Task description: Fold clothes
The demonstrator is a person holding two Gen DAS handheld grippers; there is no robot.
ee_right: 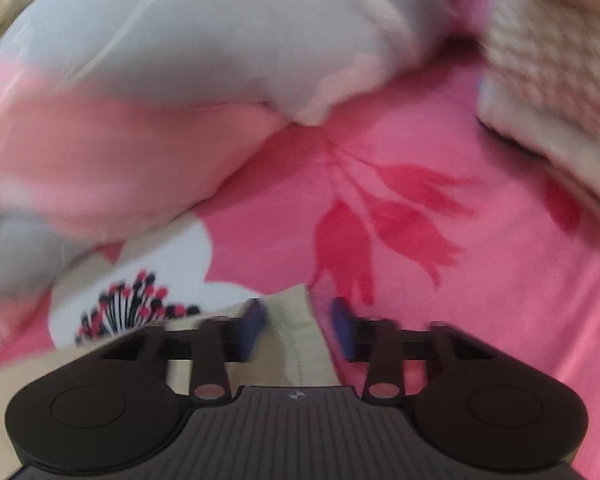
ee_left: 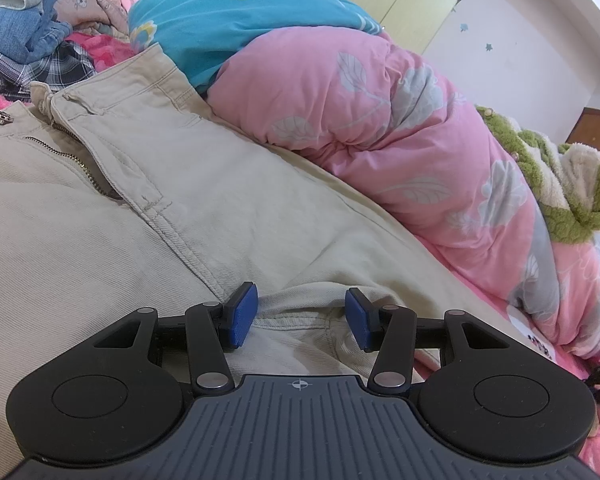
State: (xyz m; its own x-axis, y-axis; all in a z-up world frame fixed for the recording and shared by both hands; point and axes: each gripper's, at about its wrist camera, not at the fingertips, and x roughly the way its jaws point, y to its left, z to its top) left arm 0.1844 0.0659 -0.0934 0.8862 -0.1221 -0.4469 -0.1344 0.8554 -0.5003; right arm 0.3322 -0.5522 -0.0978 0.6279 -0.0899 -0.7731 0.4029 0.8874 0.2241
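Left gripper [ee_left: 300,316] open, pinning beige trousers [ee_left: 172,184] flat; right gripper [ee_right: 300,330], part-open, straddles their hem to lift.

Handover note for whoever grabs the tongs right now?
Left tongs: open, parked over a bunched fold of the beige trousers, pads not pressing.
Right tongs: open around a beige trouser edge on the pink floral sheet; view blurred, no firm pinch visible.
Trousers lie spread beside the pink quilt, zip open. No fold made.
Left: pinch both points, fold trousers, then the clothes pile.
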